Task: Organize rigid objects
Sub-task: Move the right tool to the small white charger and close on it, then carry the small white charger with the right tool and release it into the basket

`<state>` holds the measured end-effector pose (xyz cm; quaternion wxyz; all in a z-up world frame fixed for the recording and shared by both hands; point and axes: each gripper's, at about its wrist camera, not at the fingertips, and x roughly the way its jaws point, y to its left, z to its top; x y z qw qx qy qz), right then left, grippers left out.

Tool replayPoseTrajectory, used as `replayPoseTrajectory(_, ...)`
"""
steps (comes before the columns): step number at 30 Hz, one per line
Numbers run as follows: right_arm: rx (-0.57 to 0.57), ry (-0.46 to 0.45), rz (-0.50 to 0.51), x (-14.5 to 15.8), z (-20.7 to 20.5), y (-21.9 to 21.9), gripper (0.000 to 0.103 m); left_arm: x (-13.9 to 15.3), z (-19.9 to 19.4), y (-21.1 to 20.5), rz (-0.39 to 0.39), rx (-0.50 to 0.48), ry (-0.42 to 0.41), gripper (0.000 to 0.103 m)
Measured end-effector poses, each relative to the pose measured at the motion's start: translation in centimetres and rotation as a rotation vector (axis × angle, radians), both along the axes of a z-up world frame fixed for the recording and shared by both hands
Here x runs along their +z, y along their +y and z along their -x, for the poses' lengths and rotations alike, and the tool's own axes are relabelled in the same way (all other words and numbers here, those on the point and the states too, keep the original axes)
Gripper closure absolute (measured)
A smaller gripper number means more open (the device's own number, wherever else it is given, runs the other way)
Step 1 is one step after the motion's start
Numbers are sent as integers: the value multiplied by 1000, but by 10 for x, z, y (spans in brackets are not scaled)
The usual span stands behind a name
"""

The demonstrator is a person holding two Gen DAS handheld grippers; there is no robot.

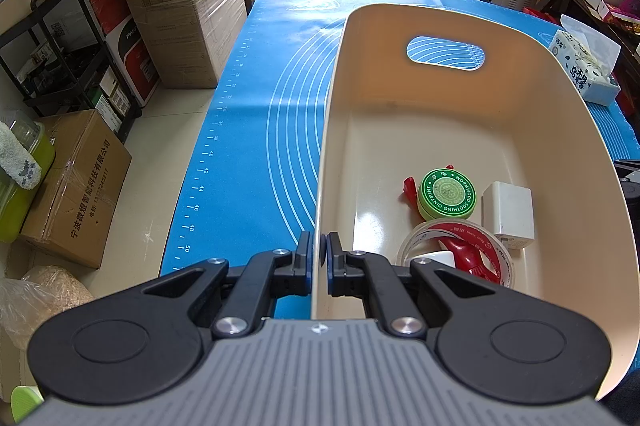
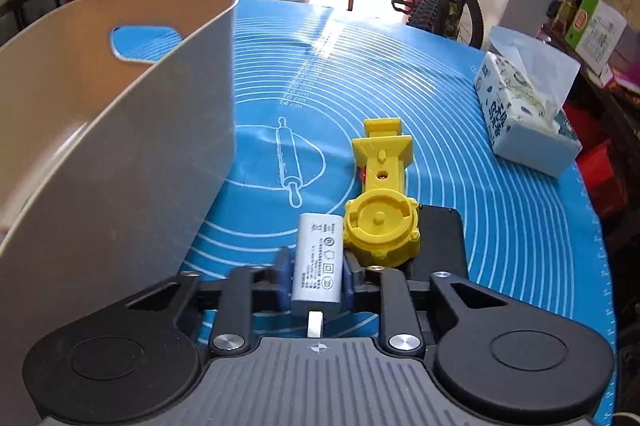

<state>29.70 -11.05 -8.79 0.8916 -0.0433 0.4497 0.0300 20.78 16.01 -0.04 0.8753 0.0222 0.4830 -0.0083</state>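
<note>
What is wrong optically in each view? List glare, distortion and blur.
Left wrist view: daylight from the doorway blows out the far floor, glare streaks the blue mat, and the fisheye bows the beige bin. Right wrist view: the doorway is overexposed again, the mat's rings curve strongly, and the white adapter in the right tool looks slightly soft.

The bin (image 1: pixel 460 121) stands on the mat (image 1: pixel 256 113), at its left side. Inside the bin, at the near right, lie a tin (image 1: pixel 446 193), a charger (image 1: pixel 508 220) right of it, and a tape roll (image 1: pixel 456 254) nearest. Right of the bin, on the mat, lie an adapter (image 2: pixel 318 262) and a toy (image 2: pixel 382 193); the tissue box (image 2: pixel 524 117) sits far right.
</note>
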Motion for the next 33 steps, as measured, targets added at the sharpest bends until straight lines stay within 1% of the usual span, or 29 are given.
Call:
replayPoseTrajectory(2, 11, -15, -26, 0, 5, -3, 71, 0, 0, 0, 0, 0, 0, 95)
replayPoseTrajectory(8, 34, -17, -16, 2, 20, -4, 71, 0, 0, 0, 2, 0, -1, 95)
replayPoseTrajectory(16, 43, -48, -45, 22, 41, -9, 71, 0, -2, 1, 9, 1, -1, 95)
replayPoseTrajectory(22, 63, -93, -65, 52, 52, -7, 71, 1, -1, 2, 11, 1, -1, 95)
replayPoseTrajectory(25, 96, -146, -45, 71, 61, -2, 71, 1, -1, 2, 11, 1, -1, 95)
replayPoseTrajectory(33, 169, -263, -46, 124, 76, 20, 71, 1, -1, 2, 12, 1, -1, 95)
